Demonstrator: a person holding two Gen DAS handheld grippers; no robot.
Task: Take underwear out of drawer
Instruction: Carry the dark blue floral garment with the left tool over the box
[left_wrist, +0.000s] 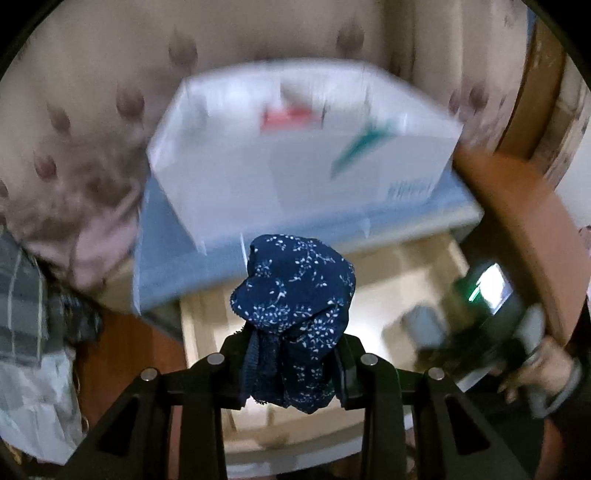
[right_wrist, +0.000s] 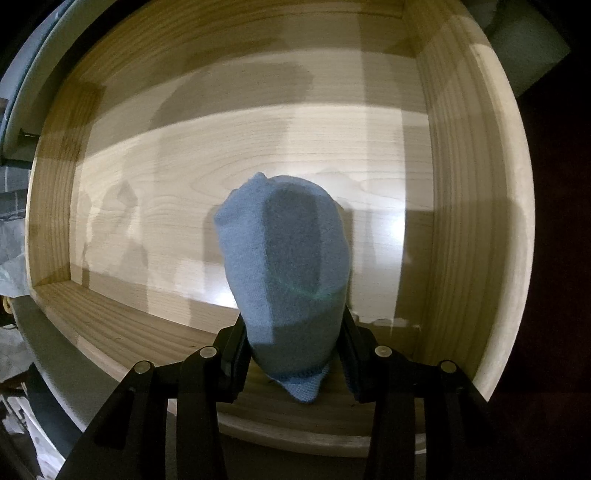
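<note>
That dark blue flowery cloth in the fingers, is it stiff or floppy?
Probably floppy: the navy floral underwear bunches and droops between the left gripper's fingers. Likely light, since a small pinch holds it. Its lace edge might snag.

Left wrist cam sits high, angled down over the wooden drawer; right cam stares close into that same drawer.

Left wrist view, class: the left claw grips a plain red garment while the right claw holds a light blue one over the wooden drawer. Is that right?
Not quite. In the left wrist view the garment in the left claw is dark navy with a small white floral print, not plain red. The rest stands: the right claw grips a light blue garment over the wooden drawer.
</note>
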